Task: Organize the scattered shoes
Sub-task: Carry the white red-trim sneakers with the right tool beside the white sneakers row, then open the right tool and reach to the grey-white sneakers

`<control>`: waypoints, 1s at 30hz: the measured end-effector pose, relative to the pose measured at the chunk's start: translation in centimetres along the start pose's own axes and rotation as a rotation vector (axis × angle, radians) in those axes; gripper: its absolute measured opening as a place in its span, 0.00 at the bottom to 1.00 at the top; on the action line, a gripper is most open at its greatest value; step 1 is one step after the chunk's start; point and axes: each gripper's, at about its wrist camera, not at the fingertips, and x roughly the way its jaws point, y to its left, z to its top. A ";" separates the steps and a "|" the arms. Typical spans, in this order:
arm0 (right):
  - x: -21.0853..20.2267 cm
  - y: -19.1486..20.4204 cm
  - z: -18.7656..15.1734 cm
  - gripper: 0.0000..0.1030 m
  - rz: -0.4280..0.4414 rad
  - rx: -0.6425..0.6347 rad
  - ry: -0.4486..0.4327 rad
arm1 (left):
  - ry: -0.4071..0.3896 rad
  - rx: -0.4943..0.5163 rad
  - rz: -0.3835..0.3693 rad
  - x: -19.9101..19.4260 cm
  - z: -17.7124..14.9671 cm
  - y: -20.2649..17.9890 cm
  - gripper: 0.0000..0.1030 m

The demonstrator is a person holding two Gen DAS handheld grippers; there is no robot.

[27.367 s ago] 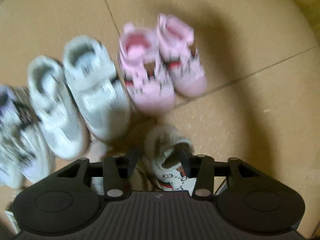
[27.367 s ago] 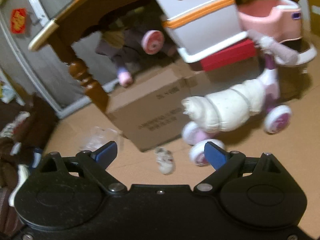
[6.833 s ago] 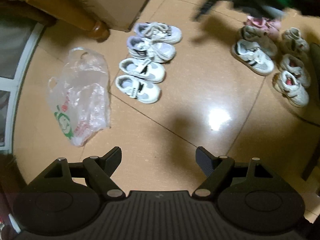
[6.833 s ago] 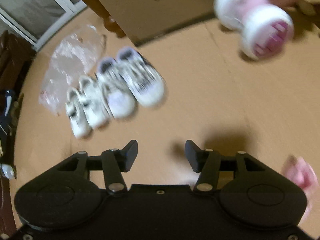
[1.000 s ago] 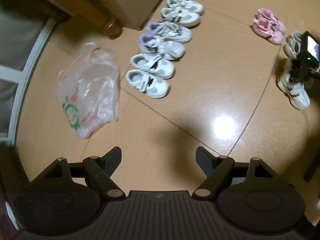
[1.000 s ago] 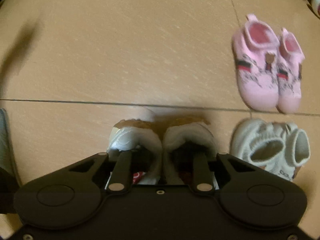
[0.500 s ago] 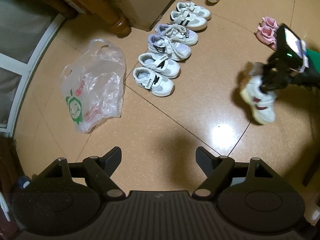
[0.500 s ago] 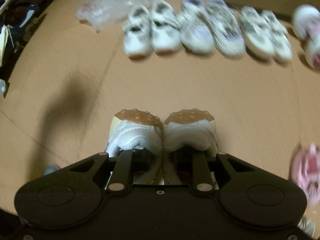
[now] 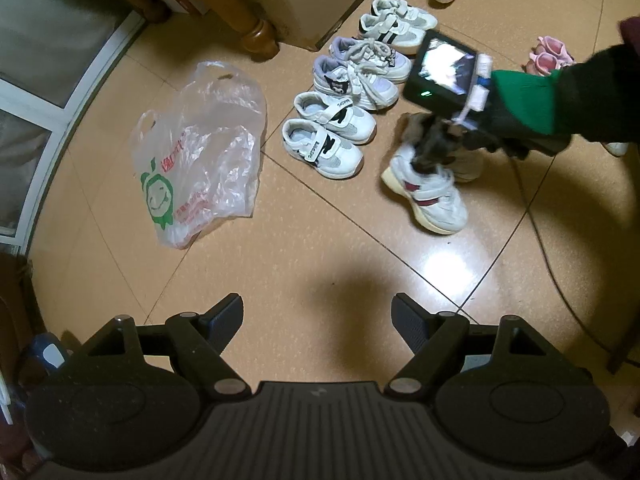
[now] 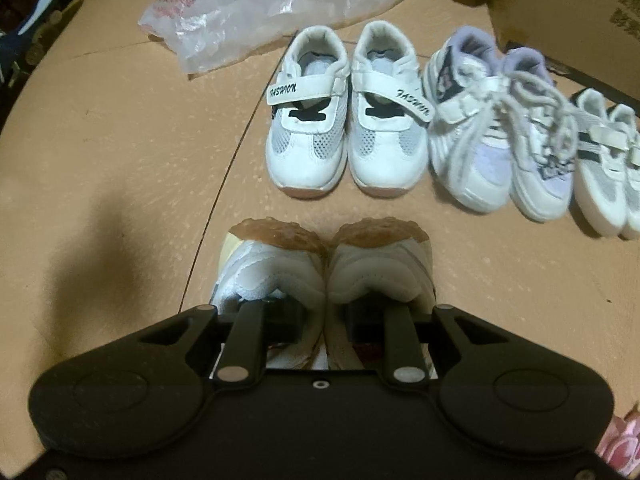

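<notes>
Two white shoes (image 10: 326, 264), pinched in right gripper (image 10: 324, 316)

The left wrist camera looks steeply down from high over the tiled floor (image 9: 280, 264), taking in the plastic bag (image 9: 200, 148) and the row of shoes from afar. The right wrist camera sits low and close, facing the white strap sneakers (image 10: 344, 120). Both views share that row and the bag.
</notes>
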 end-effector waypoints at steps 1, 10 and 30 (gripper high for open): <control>0.7 0.1 0.5 0.20 -0.003 0.001 0.006 | 0.004 0.002 -0.002 0.1 -0.1 0.0 0.79; 3.9 -0.1 3.2 0.33 -0.012 0.038 0.023 | 0.048 0.017 -0.013 1.5 -0.9 0.3 0.79; -8.7 -14.5 -5.9 0.59 0.049 0.252 -0.049 | 0.030 0.081 0.013 0.9 2.2 -1.3 0.79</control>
